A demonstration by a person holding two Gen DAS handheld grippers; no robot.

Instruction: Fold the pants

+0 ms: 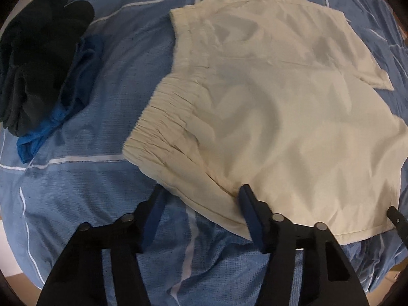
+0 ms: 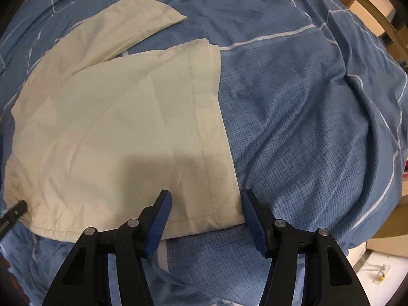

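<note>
**Both grippers down at the pants' near edge**

The left gripper (image 1: 201,191) stands spread astride the waistband corner of the cream pants (image 1: 280,102). The right gripper (image 2: 206,196) stands spread astride the hem corner. The pants lie flat on a blue bedspread (image 2: 293,127); dark clothes (image 1: 38,51) sit upper left. No writing shows.

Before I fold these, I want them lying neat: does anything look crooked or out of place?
Yes. The cream pants lie with the far leg splayed away from the near one, so the hems don't line up. A dark clothes pile sits loosely heaped beside them on the blue bedspread.
</note>
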